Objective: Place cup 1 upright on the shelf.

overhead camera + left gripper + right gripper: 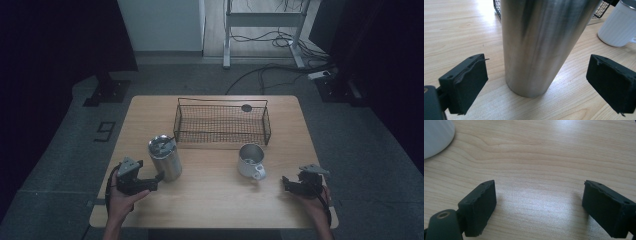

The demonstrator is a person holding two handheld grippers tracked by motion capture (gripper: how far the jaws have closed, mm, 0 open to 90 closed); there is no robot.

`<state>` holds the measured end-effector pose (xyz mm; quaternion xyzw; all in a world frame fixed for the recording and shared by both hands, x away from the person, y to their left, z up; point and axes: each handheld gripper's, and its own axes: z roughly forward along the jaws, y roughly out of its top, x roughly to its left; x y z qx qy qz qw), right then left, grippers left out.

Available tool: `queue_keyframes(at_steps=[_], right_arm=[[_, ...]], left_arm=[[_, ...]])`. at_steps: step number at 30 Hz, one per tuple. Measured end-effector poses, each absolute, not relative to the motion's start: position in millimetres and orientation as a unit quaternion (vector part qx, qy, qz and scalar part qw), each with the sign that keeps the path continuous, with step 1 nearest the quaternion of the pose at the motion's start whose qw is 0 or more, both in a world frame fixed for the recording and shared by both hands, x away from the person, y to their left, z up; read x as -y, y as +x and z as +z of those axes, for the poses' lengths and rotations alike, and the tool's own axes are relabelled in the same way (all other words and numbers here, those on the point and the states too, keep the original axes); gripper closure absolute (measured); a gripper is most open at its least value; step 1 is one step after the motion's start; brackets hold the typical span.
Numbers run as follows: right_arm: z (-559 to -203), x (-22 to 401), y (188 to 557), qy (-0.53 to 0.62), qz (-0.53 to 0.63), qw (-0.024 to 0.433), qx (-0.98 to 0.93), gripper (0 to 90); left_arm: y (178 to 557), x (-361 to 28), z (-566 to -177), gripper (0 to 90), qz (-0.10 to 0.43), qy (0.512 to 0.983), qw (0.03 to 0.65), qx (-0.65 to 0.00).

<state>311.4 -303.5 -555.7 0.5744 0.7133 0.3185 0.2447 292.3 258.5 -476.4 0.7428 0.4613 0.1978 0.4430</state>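
A tall steel tumbler (165,159) with a lid stands upright on the left half of the wooden table (215,202). My left gripper (156,182) sits just in front of it. In the left gripper view the tumbler (539,45) rises between the two black pads, and the left gripper (536,75) is open, with a gap of bare wood on each side. A white ribbed mug (250,161) with its handle toward me stands to the right of centre. My right gripper (287,185) rests low to the right of the mug and is open over bare wood (539,202). The mug's edge (436,135) shows at the top left of the right gripper view.
A black wire basket (220,131) stands across the back middle of the table, with a small dark disc (246,107) at its far right. The basket's corner (496,7) and the mug (619,27) appear behind the tumbler in the left gripper view. Cables and a desk frame lie on the floor beyond.
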Motion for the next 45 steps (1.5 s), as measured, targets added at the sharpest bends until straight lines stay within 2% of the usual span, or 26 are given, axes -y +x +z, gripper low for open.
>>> queue_keyframes(at_steps=[21, 45], right_arm=[[-556, 303, 312, 0.574, 0.319, 0.245, -0.713, 12.0], [-556, 304, 312, 0.575, 0.318, 0.245, -0.712, 12.4]], left_arm=[[311, -243, -467, 0.9, 0.2, 0.755, 0.438, -0.445], [335, -228, -477, 2.0, 0.206, 0.754, 0.435, -0.447]])
